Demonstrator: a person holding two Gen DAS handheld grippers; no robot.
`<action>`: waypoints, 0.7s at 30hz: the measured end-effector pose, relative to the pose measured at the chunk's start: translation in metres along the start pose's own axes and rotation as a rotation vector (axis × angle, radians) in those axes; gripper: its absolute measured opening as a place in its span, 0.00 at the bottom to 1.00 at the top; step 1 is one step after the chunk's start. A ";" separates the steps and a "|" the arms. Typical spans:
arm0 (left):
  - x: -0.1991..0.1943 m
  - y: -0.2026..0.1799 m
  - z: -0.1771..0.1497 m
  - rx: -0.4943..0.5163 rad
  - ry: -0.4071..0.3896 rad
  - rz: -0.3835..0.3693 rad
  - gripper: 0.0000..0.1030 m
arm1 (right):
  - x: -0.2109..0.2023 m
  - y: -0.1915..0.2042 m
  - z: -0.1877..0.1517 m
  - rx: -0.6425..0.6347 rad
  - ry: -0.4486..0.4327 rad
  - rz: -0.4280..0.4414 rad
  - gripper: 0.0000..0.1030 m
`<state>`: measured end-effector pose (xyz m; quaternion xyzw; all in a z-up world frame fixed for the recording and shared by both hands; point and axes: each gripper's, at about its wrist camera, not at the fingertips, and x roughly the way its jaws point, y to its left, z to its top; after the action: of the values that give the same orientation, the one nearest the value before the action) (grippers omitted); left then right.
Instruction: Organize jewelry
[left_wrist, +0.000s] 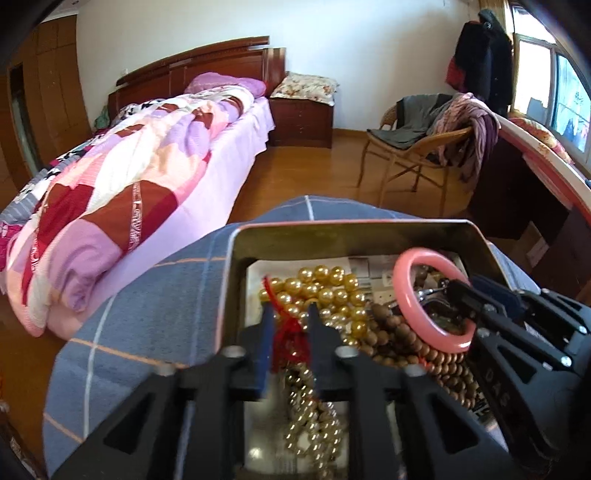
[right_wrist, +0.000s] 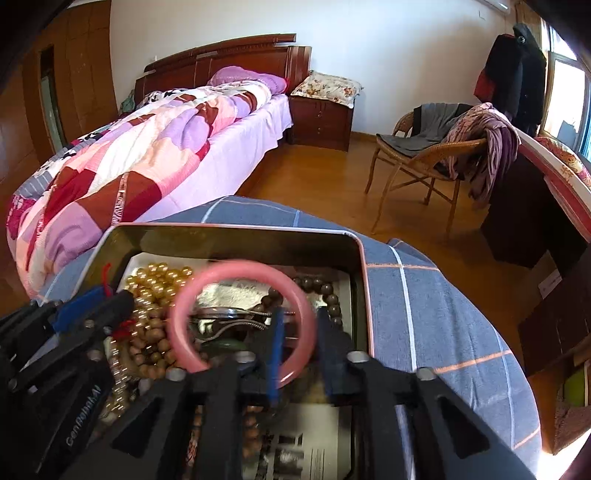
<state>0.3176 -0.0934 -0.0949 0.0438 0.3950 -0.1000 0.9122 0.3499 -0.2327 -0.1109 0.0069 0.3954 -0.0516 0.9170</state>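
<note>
An open metal tin (left_wrist: 332, 236) (right_wrist: 221, 236) lies on a blue checked cloth (left_wrist: 147, 332). It holds gold pearl beads (left_wrist: 325, 291) (right_wrist: 159, 277), brown wooden beads (left_wrist: 406, 339) (right_wrist: 151, 339), a silver chain (right_wrist: 229, 314) and a pink bangle (left_wrist: 400, 284) (right_wrist: 240, 267). My left gripper (left_wrist: 291, 317) (right_wrist: 110, 295) reaches into the tin's left side, open, with a red cord (left_wrist: 286, 332) loose between its fingers. My right gripper (right_wrist: 299, 319) (left_wrist: 465, 286) is open over the right side. The blurred bangle's rim passes between its fingers, and the pads do not press on it.
A bed with a patchwork quilt (left_wrist: 129, 192) fills the left. Across the wooden floor stand a nightstand (left_wrist: 301, 118) and a wicker chair (left_wrist: 417, 147) draped with clothes. A desk edge (left_wrist: 546, 170) runs along the right by the window.
</note>
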 end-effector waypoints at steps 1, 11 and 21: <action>-0.007 0.000 0.000 -0.003 -0.014 -0.021 0.56 | -0.005 0.000 0.000 -0.001 -0.007 0.018 0.43; -0.060 0.017 -0.021 -0.021 -0.087 0.051 0.84 | -0.082 -0.006 -0.013 0.021 -0.116 -0.050 0.70; -0.137 0.006 -0.063 0.044 -0.182 0.137 1.00 | -0.166 -0.012 -0.070 0.132 -0.174 -0.035 0.70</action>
<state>0.1824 -0.0573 -0.0382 0.0816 0.3041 -0.0497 0.9478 0.1852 -0.2258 -0.0383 0.0557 0.3102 -0.0939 0.9444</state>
